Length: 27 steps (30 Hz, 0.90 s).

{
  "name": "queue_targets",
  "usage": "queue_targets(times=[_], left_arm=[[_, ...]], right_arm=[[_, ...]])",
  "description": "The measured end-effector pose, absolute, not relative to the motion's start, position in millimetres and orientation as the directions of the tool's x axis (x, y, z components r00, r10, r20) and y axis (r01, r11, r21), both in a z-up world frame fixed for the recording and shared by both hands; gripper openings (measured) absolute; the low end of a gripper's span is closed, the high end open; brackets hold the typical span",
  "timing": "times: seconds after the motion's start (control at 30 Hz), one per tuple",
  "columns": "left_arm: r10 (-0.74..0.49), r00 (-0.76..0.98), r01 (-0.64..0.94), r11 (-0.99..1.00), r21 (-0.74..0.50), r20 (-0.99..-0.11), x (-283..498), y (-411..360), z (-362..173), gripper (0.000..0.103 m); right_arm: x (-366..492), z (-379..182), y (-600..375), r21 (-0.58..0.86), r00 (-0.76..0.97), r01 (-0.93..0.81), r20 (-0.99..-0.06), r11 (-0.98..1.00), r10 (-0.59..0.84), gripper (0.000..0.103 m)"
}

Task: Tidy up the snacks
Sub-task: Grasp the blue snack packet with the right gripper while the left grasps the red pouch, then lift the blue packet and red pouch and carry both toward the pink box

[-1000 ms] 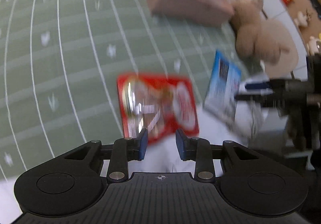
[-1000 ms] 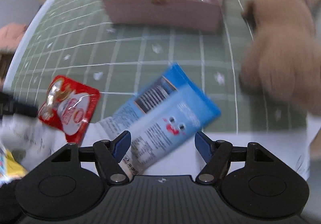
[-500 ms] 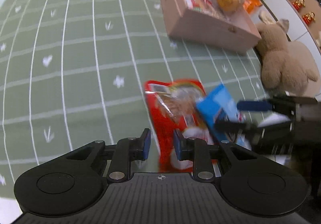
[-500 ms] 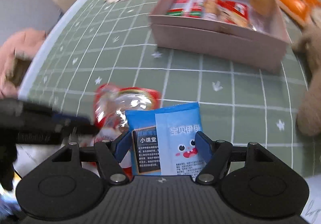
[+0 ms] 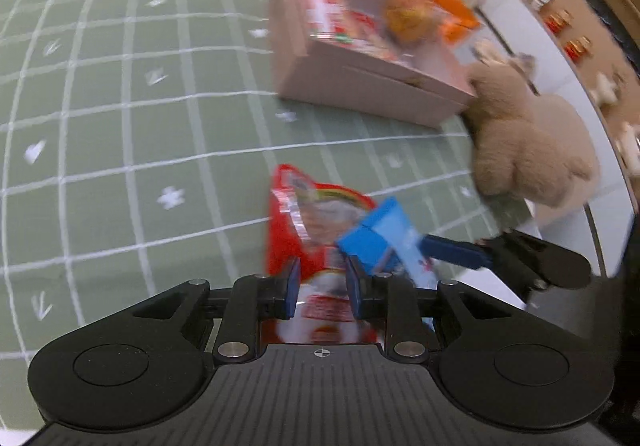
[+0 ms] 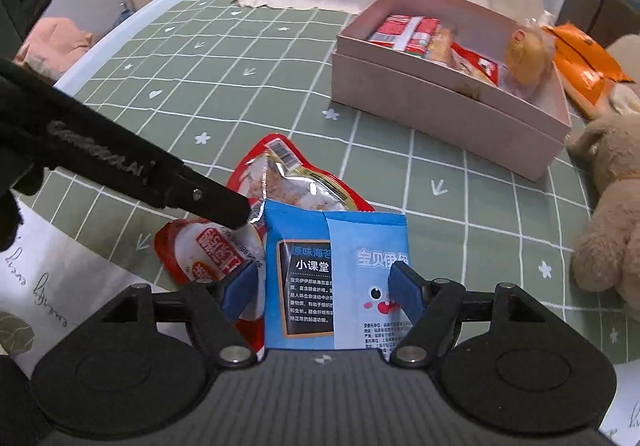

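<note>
Left gripper (image 5: 322,286): jaws narrow, just been closing, pinched on the red snack pouch (image 5: 316,214) at its lower end.
Right gripper (image 6: 324,292): jaws wide, pads pressing both side edges of the blue snack packet (image 6: 340,274), held upright.
Overlap: blue packet stands in front of the red pouch, covering its right side.
Pink box (image 6: 448,110): open, well beyond both packets, already holding red packets and a round bun.
Open room: bare green checked tablecloth (image 6: 224,86) between the packets and the box.
Edges: teddy bear (image 6: 612,206) crowds the right side, just beside the box corner.
Hard to make out: left wrist view blurred; pouch print unreadable there.
Cut off: orange packet (image 6: 580,66) behind the box, partly hidden.
</note>
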<state>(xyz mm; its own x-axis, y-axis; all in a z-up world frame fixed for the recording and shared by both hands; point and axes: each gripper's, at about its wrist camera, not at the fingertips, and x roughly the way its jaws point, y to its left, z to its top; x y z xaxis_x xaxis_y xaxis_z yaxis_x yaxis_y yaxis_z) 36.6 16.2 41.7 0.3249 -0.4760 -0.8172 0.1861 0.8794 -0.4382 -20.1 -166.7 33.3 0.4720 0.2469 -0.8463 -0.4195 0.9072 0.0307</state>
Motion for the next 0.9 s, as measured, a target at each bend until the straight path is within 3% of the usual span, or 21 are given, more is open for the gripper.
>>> queue_targets(times=[0.2,0.43,0.57,0.67,0.9], left_arm=[[-0.422,0.383,0.2,0.906,-0.372,-0.822,37.0,23.8,46.2,0.028],[-0.44,0.438,0.093,0.889,-0.448,-0.784,49.1,64.8,36.9,0.028],[-0.515,0.388,0.111,0.85,-0.516,-0.764,47.6,57.3,18.4,0.028],[-0.574,0.386,0.133,0.809,-0.572,-0.722,46.1,49.6,12.9,0.045],[-0.627,0.37,0.28,0.779,-0.562,-0.686,43.4,22.2,45.5,0.052]], right_arm=[[-12.4,31.0,-186.4,-0.033,0.498,-0.296,-0.858,0.955,0.125,0.073],[-19.6,38.9,-179.9,0.035,0.494,-0.344,-0.843,0.938,0.212,0.072],[-12.9,31.6,-169.7,-0.02,0.496,-0.343,-0.853,0.939,0.163,0.072],[-13.6,31.0,-174.0,-0.014,0.496,-0.346,-0.851,0.938,0.17,0.072],[-14.8,30.3,-191.4,-0.008,0.517,-0.315,-0.84,0.949,0.165,0.072]])
